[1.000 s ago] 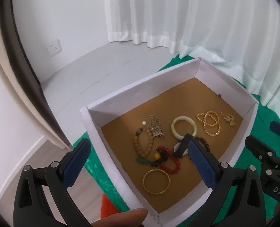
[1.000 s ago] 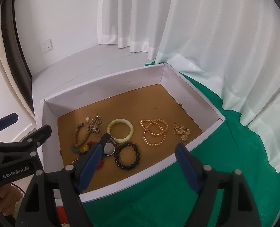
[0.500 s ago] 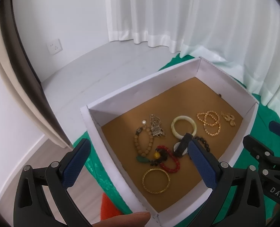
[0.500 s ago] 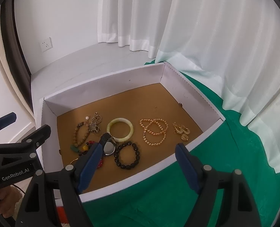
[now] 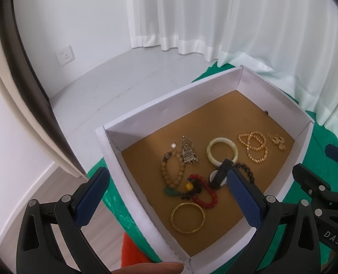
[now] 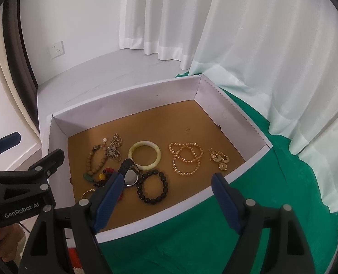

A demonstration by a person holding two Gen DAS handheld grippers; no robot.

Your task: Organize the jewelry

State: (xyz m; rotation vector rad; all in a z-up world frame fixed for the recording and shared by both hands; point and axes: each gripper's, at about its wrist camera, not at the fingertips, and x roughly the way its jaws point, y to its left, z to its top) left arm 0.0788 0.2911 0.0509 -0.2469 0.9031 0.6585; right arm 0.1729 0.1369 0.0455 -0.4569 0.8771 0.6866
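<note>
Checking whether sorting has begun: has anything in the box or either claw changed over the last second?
Nothing visibly changed. Both claws, left and right, hover open and empty over the white box, and the jewelry, such as the jade bangle and the black bead bracelet, lies where it was.

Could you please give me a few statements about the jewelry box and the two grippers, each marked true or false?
1. The pale green bangle lies inside the white box. True.
2. The right gripper holds the black bead bracelet. False: its fingers are open and empty, above the box's near wall.
3. The gold bangle stands upright against a wall. False: it lies flat on the brown floor.
4. The left gripper is open and empty. True.
5. The box rests on green cloth. True.
</note>
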